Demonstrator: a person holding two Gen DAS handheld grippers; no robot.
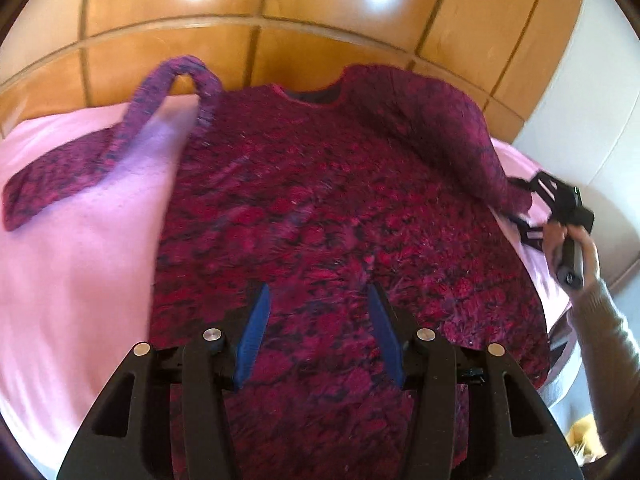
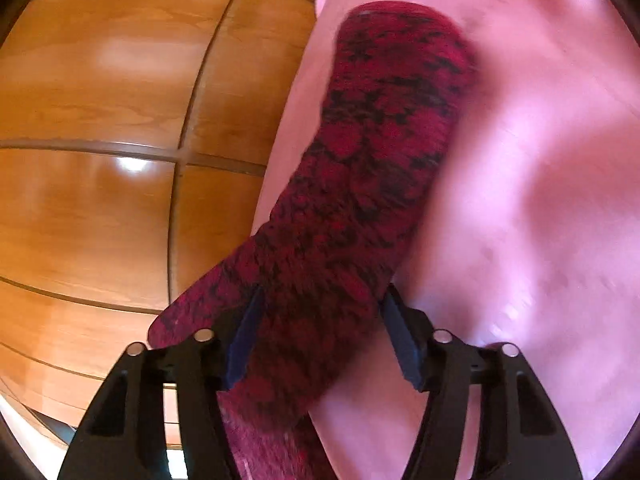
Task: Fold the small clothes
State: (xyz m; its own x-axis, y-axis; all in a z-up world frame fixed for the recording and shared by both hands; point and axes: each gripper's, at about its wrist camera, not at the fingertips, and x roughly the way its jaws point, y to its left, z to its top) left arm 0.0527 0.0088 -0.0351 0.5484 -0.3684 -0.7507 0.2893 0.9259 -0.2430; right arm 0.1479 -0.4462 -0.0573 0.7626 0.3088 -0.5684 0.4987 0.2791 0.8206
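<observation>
Both grippers stand apart, left (image 1: pixel 318 336) over the sweater (image 1: pixel 320 208), right (image 2: pixel 320 340) straddling the sleeve (image 2: pixel 360 200): pinch its cuff squarely before folding inward.

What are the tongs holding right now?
Nothing for sure. The left tongs hang open over the sweater. Its sleeve lies between the right tongs, but no squeeze shows.
</observation>
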